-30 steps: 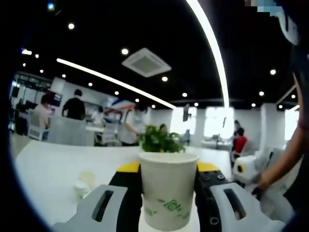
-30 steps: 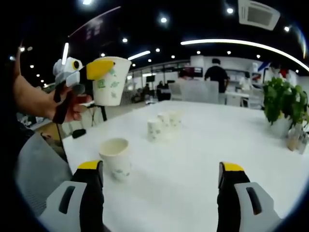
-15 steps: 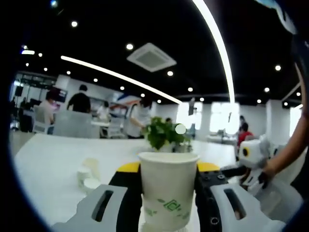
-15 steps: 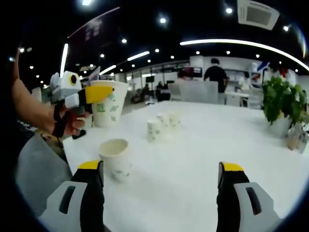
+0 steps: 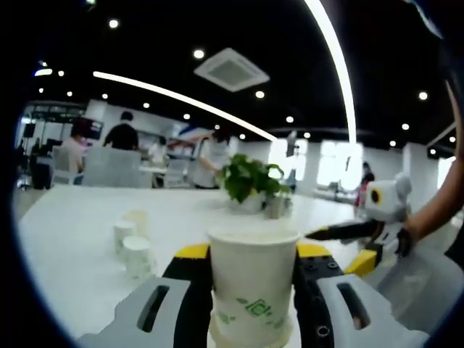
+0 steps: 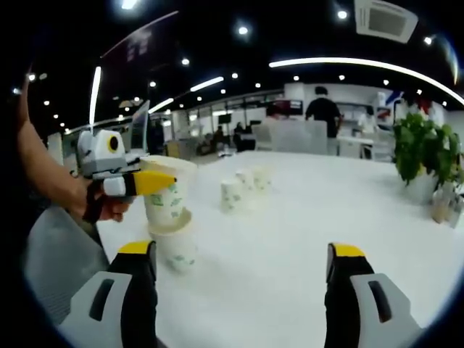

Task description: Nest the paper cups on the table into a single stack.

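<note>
My left gripper [image 5: 252,255] is shut on a white paper cup [image 5: 252,297] with a green print, held upright. In the right gripper view that held cup [image 6: 167,199] hangs right over a second cup [image 6: 175,246] standing on the white table [image 6: 290,239], its base at or just inside that cup's mouth. There my left gripper [image 6: 161,183] is at the left, with a hand on it. My right gripper [image 6: 243,286] is open above the table with nothing between its jaws. Three more cups [image 6: 233,194] stand farther back, also seen as cups [image 5: 134,254] at the left.
A potted plant [image 6: 424,156] stands at the table's far right side, also seen as the plant [image 5: 250,185]. My right gripper [image 5: 348,248] comes in from the right. People and chairs are in the room beyond. The table's near edge runs by the person's sleeve [image 6: 58,254].
My left gripper has come down with its cup, from high above the table to the mouth of the standing cup. My right gripper has stayed in place, still open.
</note>
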The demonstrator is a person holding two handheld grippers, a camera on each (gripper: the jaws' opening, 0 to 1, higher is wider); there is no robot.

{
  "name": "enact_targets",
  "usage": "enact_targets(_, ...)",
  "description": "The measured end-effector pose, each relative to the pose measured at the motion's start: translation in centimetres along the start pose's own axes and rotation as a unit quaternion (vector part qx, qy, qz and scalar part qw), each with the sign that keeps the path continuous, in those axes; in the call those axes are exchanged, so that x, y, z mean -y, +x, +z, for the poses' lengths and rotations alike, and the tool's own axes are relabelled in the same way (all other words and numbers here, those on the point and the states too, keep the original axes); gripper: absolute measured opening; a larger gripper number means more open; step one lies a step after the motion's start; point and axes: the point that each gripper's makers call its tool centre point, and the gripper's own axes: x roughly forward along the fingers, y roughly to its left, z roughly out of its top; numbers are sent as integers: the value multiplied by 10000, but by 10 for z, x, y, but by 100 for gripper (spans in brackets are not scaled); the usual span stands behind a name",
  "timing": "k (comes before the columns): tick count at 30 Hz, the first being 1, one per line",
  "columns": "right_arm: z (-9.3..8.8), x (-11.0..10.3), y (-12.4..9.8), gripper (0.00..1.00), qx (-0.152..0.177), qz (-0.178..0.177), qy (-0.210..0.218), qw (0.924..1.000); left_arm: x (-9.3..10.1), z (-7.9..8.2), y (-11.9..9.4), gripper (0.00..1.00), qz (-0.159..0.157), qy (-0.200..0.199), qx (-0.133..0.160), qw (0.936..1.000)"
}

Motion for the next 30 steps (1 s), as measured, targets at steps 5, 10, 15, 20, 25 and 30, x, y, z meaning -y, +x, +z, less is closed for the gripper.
enact_targets(5, 0, 0, 0, 96, -8, 7, 16, 10000, 1, -11, -1, 41, -14, 24, -145, 9999)
enact_targets(10, -1, -1, 1, 95, -30, 20, 21, 10000, 0, -21, -5, 41, -8, 32, -280, 9996)
enact_targets(15, -2, -2, 1, 95, -43, 42, 30, 10000, -1, -32, -10, 41, -28, 58, -484, 9988)
enact_targets(20, -2, -2, 1, 95, -44, 44, 32, 10000, -2, -46, -19, 42, -21, 315, -747, 9967)
enact_targets(25, -2, -2, 1, 95, -41, 50, 21, 10000, 0, -48, -22, 43, -45, 713, -925, 9931)
enact_targets(30, -2, -2, 1, 94, -53, 57, -3, 10000, 4, -50, -21, 44, -140, 860, -1067, 9905)
